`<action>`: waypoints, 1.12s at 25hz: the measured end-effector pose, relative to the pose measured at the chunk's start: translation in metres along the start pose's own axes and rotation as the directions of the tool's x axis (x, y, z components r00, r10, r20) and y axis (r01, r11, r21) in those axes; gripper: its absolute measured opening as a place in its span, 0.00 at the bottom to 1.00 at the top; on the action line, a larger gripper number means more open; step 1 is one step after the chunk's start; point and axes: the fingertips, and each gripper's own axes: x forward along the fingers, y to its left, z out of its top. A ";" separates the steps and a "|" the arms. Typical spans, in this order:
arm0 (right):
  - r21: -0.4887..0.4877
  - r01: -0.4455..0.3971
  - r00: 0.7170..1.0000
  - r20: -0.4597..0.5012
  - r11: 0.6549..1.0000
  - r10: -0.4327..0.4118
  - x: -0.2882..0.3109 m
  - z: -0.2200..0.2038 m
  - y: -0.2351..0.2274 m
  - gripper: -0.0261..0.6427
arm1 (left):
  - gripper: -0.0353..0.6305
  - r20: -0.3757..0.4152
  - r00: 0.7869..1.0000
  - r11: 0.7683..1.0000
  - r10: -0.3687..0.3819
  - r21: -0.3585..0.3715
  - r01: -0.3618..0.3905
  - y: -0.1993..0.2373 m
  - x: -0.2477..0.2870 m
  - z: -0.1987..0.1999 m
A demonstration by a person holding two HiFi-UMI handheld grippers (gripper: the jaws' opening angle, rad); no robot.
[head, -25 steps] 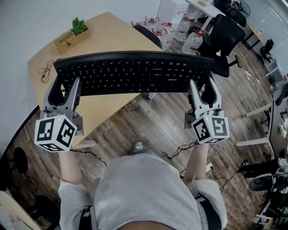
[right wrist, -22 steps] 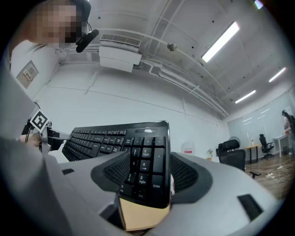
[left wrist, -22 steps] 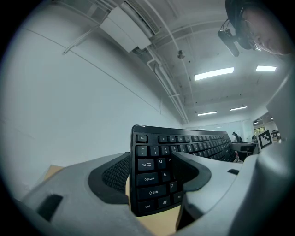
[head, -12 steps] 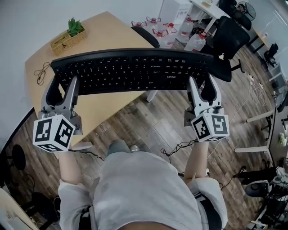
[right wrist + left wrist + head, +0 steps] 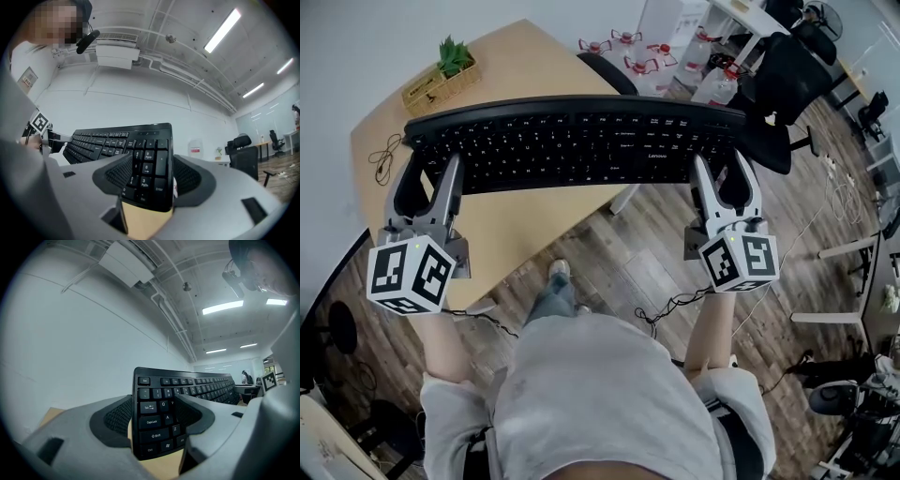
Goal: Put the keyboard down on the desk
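A wooden worktop (image 5: 525, 234) stood on plank flooring (image 5: 628, 272). Above the worktop, the left gripper (image 5: 429, 176) held its jaws clenched on the black keyboard (image 5: 572, 145), which reached past the worktop's right edge, where the right gripper (image 5: 727, 180) clamped the other end

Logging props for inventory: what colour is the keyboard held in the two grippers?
Black, keys and frame alike. The keyboard shows best in the head view.
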 end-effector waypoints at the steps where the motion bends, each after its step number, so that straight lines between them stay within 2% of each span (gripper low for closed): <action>1: -0.001 -0.001 1.000 0.001 1.000 0.001 0.000 0.000 0.000 0.42 | 0.44 0.001 1.000 1.000 0.001 0.000 -0.001 0.000 0.000 -0.001; 11: 0.022 -0.006 1.000 -0.013 1.000 0.006 0.002 -0.006 -0.001 0.42 | 0.44 -0.012 1.000 1.000 0.006 0.014 -0.005 -0.001 0.000 0.001; 18: 0.043 0.004 0.998 -0.068 0.999 -0.001 0.001 -0.009 -0.002 0.42 | 0.44 -0.066 0.998 1.000 0.003 0.003 -0.003 -0.001 0.003 0.000; 24: 0.072 0.022 0.987 -0.162 0.997 -0.010 0.058 -0.052 -0.009 0.42 | 0.44 -0.156 0.988 1.000 -0.006 -0.019 0.003 0.029 0.063 -0.034; 28: 0.086 0.050 0.969 -0.244 0.995 -0.027 0.118 -0.104 -0.014 0.42 | 0.44 -0.231 0.973 0.999 -0.026 -0.049 0.015 0.065 0.130 -0.080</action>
